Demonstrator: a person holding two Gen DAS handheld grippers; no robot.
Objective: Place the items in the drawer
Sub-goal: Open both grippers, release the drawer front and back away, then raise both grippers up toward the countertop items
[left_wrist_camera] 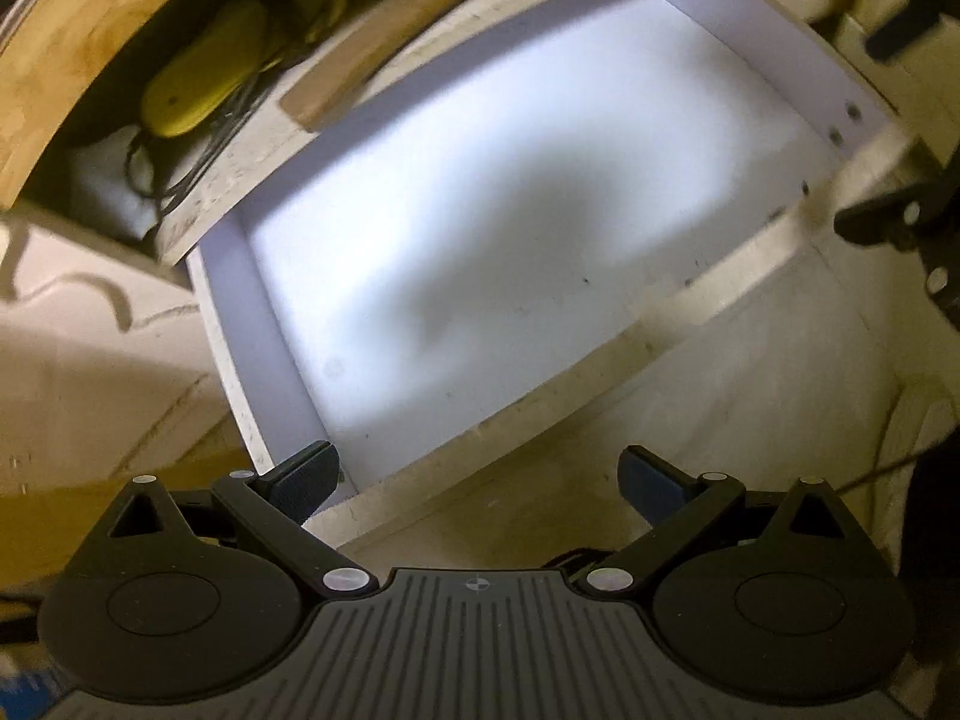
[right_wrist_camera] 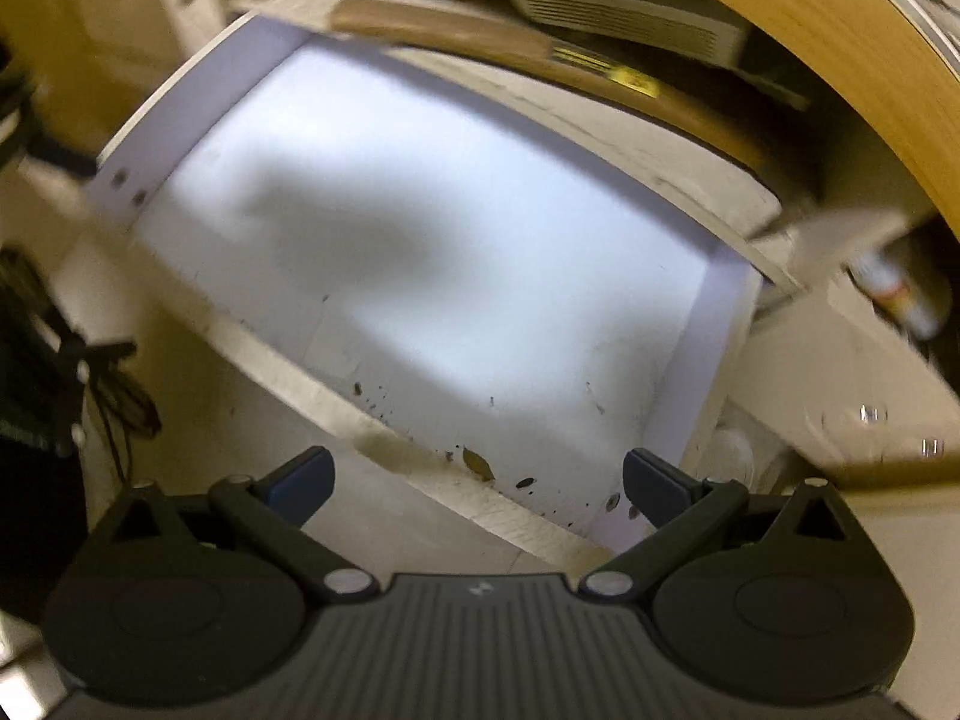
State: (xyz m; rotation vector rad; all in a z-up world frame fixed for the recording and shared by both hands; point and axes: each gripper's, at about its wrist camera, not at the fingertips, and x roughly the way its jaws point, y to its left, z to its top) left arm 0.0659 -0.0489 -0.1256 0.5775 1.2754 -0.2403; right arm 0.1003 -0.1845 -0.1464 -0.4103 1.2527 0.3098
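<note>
A white drawer [left_wrist_camera: 654,348] is pulled open below me; its pale inner floor is bare and brightly lit with soft shadows. It also shows in the right wrist view [right_wrist_camera: 312,384], with dark specks near its front wall. My left gripper [left_wrist_camera: 477,480] is open and empty, over the drawer's front left corner. My right gripper [right_wrist_camera: 477,477] is open and empty, over the drawer's front right part. Part of the right gripper shows at the right edge of the left wrist view [left_wrist_camera: 900,222]. No item is held.
A shelf under a wooden top [left_wrist_camera: 90,60] behind the drawer holds a yellow object [left_wrist_camera: 204,78], cables and a brown wooden bar [left_wrist_camera: 372,54]. A white ribbed device [right_wrist_camera: 630,18] sits on that shelf. A can-like object [right_wrist_camera: 900,294] lies at the right.
</note>
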